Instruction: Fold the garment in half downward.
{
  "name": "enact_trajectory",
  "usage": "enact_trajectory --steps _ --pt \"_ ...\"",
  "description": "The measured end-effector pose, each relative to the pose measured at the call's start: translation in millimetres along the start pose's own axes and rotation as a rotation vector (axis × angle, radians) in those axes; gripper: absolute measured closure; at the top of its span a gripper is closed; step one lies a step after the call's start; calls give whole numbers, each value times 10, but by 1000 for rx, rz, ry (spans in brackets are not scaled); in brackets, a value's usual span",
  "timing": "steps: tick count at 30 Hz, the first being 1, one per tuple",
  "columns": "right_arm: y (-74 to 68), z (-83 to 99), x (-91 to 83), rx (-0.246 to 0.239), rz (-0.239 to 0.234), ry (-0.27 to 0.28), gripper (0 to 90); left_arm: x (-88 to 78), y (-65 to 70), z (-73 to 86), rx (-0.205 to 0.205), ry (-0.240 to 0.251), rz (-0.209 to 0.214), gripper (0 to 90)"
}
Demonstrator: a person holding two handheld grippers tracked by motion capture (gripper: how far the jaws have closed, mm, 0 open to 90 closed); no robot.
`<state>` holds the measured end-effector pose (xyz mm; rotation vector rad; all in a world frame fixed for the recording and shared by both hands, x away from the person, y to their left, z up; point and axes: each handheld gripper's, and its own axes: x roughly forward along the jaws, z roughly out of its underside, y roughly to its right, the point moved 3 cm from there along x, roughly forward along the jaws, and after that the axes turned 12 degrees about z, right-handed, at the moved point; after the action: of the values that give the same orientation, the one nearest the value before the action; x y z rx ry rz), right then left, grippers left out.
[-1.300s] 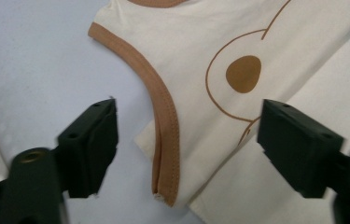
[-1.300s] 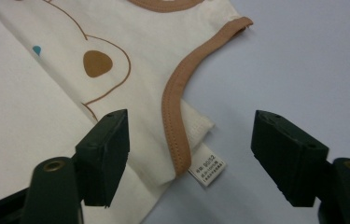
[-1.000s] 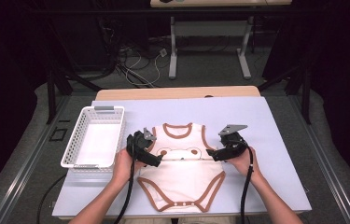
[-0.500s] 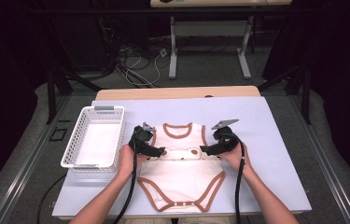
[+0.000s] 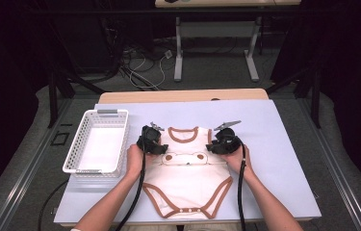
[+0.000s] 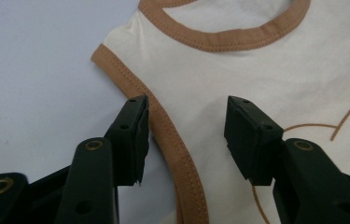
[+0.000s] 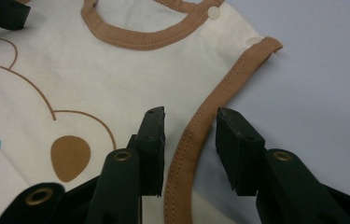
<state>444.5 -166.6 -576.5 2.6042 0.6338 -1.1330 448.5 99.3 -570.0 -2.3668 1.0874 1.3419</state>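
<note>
High view: cream bodysuit shows a bear print; no lettering.

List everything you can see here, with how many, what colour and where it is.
Baby bodysuit: one, cream with brown trim and a bear print, flat at the middle of the mat.
Basket: one, white plastic, left side of the mat.
Mat: one, pale lilac, covering the table.
Table: one, wooden, its far edge showing beyond the mat.
Far table legs: two, white, on the floor behind.
Cables: several, dark and white, on the floor behind.
Left gripper: one, black, at the bodysuit's left armhole; jaws have just been closing, trim between them, not pinched.
Right gripper: one, black, at the right armhole; jaws closing likewise around the trim.
Hands: two, behind the grippers.
</note>
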Motion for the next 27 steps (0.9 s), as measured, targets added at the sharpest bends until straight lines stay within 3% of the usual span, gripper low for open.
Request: enact_trajectory --steps 5,9,15,21,27 --pt "0 28 8 9 24 20 736 0 -6 19 -4 22 12 620" --pt "-8 37 12 10 18 34 780 -10 -37 42 -14 45 14 696" --pt "-22 52 17 15 5 49 854 -23 -38 53 6 31 23 826" --pt "-16 54 2 18 -3 61 874 -38 -15 50 19 46 14 869" --pt "-30 30 -68 -13 5 85 874 -109 70 52 59 78 -13 873"
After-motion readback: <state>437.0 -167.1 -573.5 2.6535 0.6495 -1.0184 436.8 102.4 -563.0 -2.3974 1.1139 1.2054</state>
